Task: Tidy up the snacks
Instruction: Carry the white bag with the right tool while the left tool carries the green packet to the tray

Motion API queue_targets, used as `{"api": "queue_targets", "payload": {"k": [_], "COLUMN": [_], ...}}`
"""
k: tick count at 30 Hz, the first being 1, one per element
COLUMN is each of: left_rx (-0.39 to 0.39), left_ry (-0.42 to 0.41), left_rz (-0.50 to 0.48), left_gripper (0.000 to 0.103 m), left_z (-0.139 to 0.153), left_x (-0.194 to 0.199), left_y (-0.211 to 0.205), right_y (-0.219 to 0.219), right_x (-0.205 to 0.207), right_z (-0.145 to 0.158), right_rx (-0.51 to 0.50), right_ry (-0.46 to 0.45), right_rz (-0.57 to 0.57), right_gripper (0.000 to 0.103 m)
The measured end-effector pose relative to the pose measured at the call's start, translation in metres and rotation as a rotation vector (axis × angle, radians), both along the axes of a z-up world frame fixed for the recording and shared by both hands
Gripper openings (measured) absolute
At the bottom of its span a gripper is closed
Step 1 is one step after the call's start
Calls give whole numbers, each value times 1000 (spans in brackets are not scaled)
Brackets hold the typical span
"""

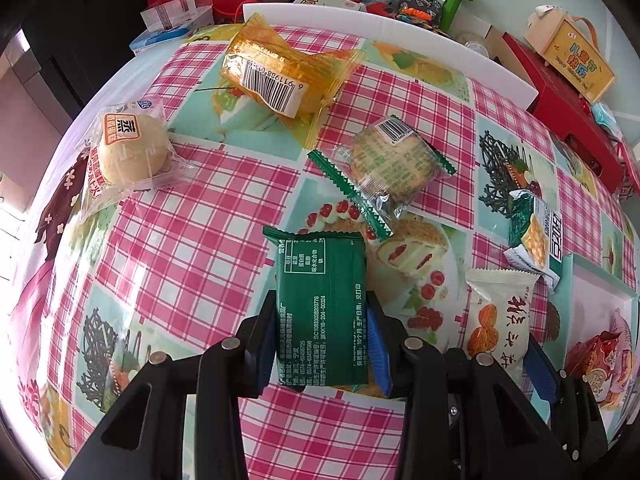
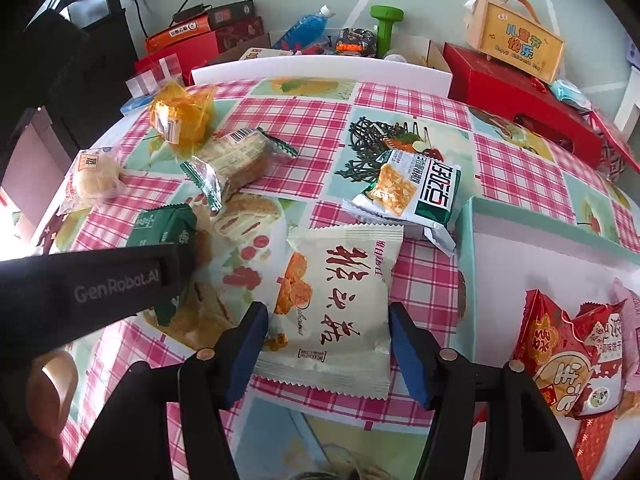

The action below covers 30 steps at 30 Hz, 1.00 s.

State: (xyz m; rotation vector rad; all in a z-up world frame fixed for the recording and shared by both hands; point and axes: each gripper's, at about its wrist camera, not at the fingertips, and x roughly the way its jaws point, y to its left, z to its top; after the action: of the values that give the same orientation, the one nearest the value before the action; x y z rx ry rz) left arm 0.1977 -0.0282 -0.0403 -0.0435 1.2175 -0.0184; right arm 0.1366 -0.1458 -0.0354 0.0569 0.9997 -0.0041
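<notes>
Glossy green foil packet [image 1: 322, 308] pinched in left jaws; crinkly cream pouch [image 2: 336, 312] between spread right jaws.

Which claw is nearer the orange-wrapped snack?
Left. The left claw, shut on the green packet, sits closer to the orange-wrapped snack; the right claw straddles the cream packet, farther right.

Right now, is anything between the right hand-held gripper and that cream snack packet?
No. The cream snack packet already lies between the open fingers of the right hand-held gripper, with nothing on top of it.
</notes>
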Motion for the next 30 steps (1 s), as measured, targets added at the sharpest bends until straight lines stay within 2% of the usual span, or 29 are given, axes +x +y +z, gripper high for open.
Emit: {"api": "queue_targets", "payload": {"k": [6, 15, 17, 18, 21, 30], "left_rx": [29, 49, 44, 42, 37, 6], "left_ry": [-4, -11, -10, -11, -12, -62], "left_rz": [-15, -24, -22, -21, -25, -33], "left_gripper": [42, 47, 47, 41, 41, 41], "left_z": [-2, -3, -2, -2, 0, 25], "left_x": [-1, -1, -1, -1, -2, -9], "left_y": [-3, -7, -6, -5, -3, 1], "right_y": [-7, -8, -8, -8, -9, -15], "right_x": [-2, -4, -4, -4, -5, -12], "right_z": [1, 2, 1, 1, 2, 16], "right_rx": [7, 4, 3, 4, 8, 46], "right_ry": [0, 0, -1, -1, -4, -44], "right_rz": [-27, -27, -27, -28, -31, -37], "right_gripper": [59, 58, 58, 58, 57, 56]}}
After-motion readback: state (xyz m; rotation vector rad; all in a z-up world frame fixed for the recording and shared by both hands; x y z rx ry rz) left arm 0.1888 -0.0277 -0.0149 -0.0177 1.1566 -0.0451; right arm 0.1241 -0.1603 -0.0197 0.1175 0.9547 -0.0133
